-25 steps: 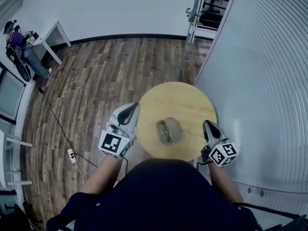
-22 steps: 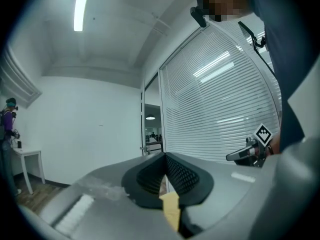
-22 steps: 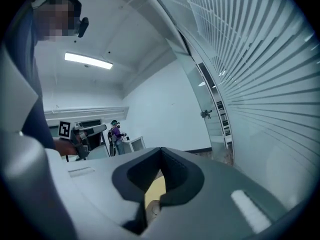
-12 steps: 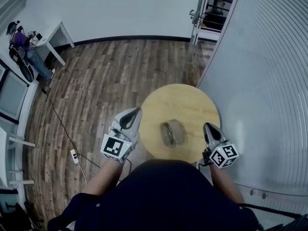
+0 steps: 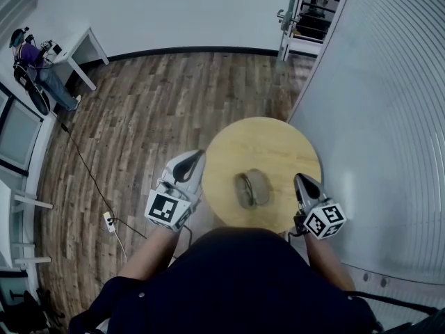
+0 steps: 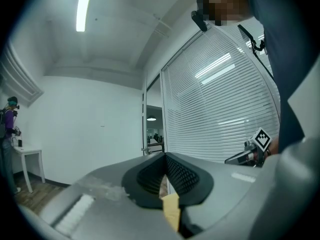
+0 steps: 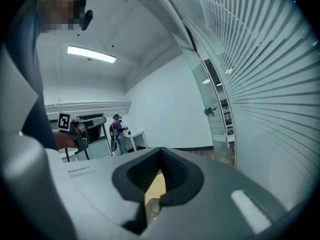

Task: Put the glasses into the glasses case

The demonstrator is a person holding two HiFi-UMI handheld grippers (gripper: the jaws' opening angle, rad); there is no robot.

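Observation:
A grey oval glasses case (image 5: pixel 250 188) lies on the near half of a round wooden table (image 5: pixel 261 145). A darker band runs along its left side; it is too small to tell whether that is the glasses. My left gripper (image 5: pixel 197 156) hovers at the table's left rim, shut and empty. My right gripper (image 5: pixel 297 177) sits at the right rim, also shut and empty. In the left gripper view its pads (image 6: pixel 165 155) meet over a sliver of yellow tabletop. The right gripper view shows its tips (image 7: pixel 161 149) closed, with a pale rounded edge (image 7: pixel 152 209) below them.
White slatted blinds (image 5: pixel 389 117) wall off the right side, close behind the table. Wooden floor (image 5: pixel 153 110) spreads left, with a cable and power strip (image 5: pixel 106 222). A white desk (image 5: pixel 76 51) and a person (image 5: pixel 28 65) stand far left. A doorway (image 5: pixel 306 19) is at the back.

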